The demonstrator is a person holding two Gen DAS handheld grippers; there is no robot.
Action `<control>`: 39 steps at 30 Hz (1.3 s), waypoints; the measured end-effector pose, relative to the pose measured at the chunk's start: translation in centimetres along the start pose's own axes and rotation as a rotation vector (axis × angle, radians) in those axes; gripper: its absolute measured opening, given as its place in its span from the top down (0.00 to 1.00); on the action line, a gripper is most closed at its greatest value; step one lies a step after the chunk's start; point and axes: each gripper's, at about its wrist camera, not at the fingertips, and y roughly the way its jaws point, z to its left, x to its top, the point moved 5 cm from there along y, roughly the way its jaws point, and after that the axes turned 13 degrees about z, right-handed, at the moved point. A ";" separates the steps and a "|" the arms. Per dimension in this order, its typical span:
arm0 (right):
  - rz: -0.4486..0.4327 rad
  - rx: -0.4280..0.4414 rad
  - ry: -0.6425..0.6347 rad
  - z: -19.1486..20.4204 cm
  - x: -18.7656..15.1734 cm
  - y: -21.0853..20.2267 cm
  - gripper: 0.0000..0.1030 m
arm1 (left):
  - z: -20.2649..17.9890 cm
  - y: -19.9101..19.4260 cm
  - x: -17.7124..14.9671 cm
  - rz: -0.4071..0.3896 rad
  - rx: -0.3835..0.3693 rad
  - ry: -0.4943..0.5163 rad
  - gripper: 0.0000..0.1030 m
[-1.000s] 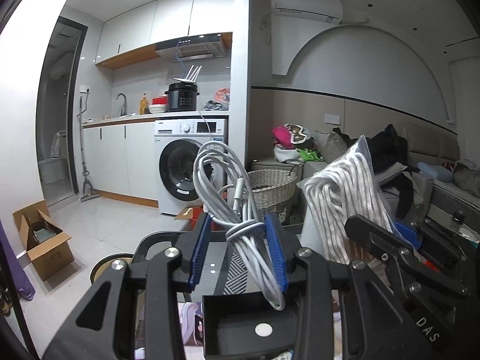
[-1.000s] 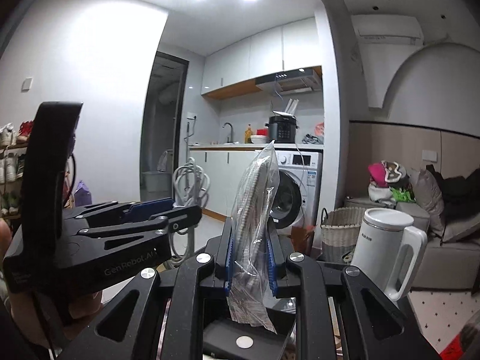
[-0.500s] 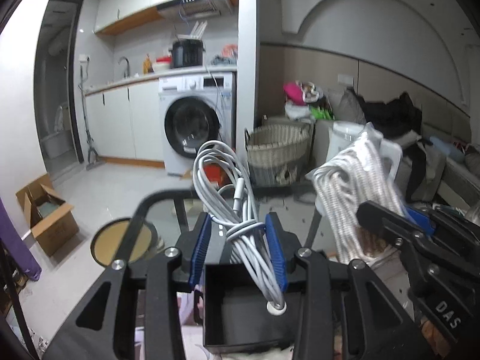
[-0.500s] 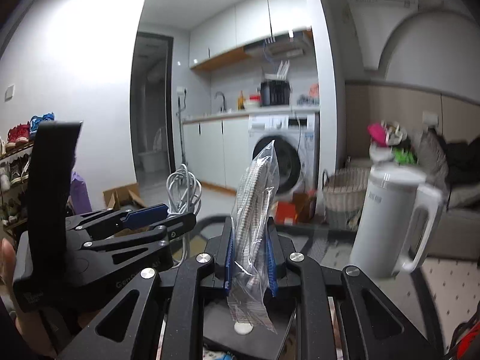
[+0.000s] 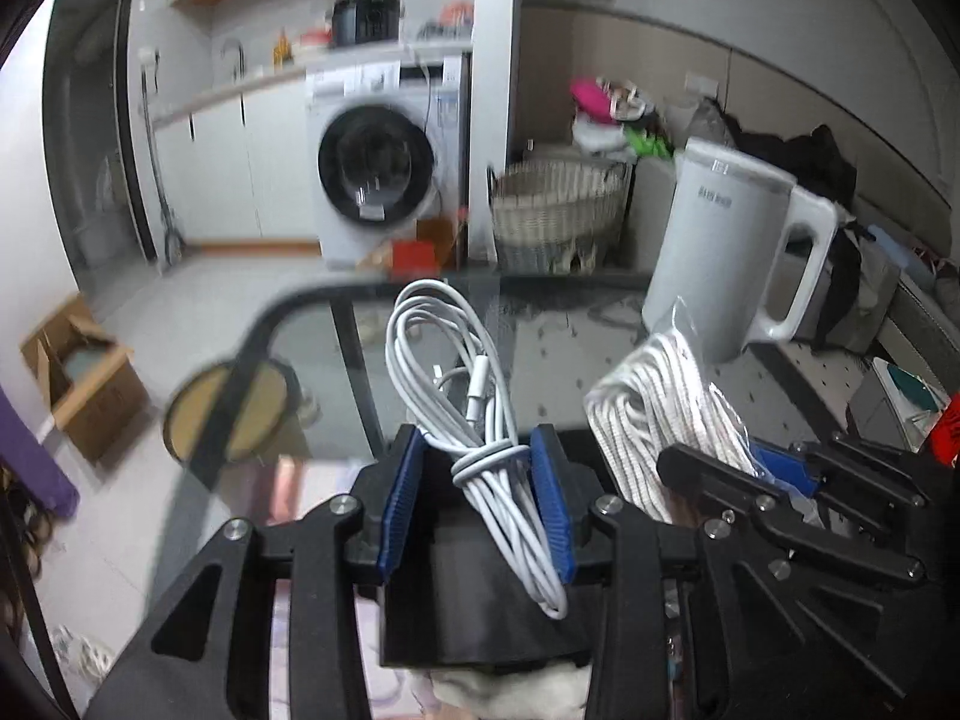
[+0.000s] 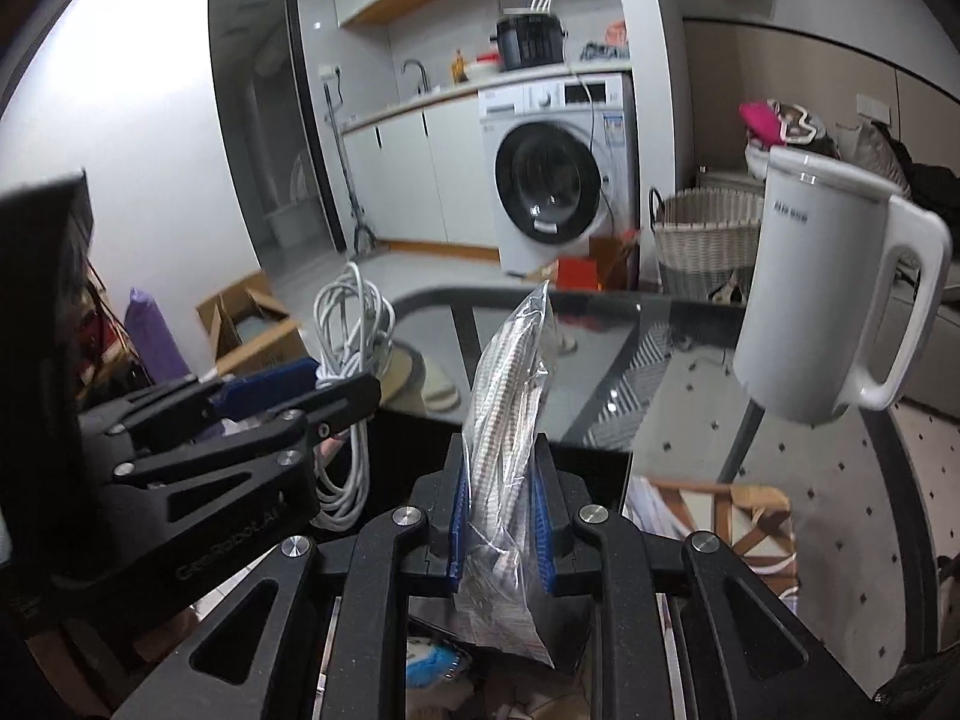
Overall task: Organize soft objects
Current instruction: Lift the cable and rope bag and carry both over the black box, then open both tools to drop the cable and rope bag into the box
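From my remote feed, a dark glass surface [image 6: 678, 360] with a rounded black rim carries a white handled jug [image 6: 834, 294] standing upright at its far right side, tiled floor [image 5: 198, 294] visible beyond.

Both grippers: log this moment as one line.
left gripper: shut on cable | right gripper: shut on bagged rope | both held above glass table | kettle on table
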 end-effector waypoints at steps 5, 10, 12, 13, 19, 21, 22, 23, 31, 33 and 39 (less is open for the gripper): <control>0.073 -0.005 0.006 -0.6 -0.5 2.3 0.83 | -0.2 2.9 -1.2 0.117 0.009 -0.001 0.65; 0.167 -0.011 -0.018 -0.2 -1.8 3.9 0.83 | -0.6 3.4 -1.9 0.169 0.048 0.025 0.65; 0.196 -0.006 -0.027 0.0 -2.0 4.2 0.83 | -0.4 3.5 -2.3 0.204 0.045 0.018 0.65; 0.202 -0.016 -0.037 0.0 -2.1 4.2 0.83 | -0.3 3.6 -2.4 0.218 0.041 0.017 0.65; 0.312 -0.035 -0.099 0.7 -3.2 4.5 0.83 | -1.1 3.6 -3.5 0.289 0.048 0.059 0.65; 0.344 -0.056 -0.119 0.9 -3.5 4.4 0.83 | -1.1 3.7 -3.8 0.316 0.034 0.045 0.65; 0.356 -0.060 -0.116 0.8 -3.7 4.4 0.83 | -1.0 3.8 -3.9 0.323 0.026 0.040 0.65; 0.364 -0.058 -0.106 0.8 -3.8 4.5 0.83 | -1.0 3.9 -3.9 0.327 0.023 0.040 0.65; 0.399 -0.037 -0.051 0.2 -3.7 4.4 0.80 | -0.7 0.9 -3.1 0.253 0.023 0.021 0.45; 0.380 -0.025 -0.043 0.2 -3.5 3.4 0.79 | -0.7 -0.9 -3.1 0.221 -0.003 0.024 0.45; 0.332 0.006 -0.041 0.2 -3.6 0.2 0.66 | -0.3 -4.8 -3.6 0.174 -0.101 0.041 0.42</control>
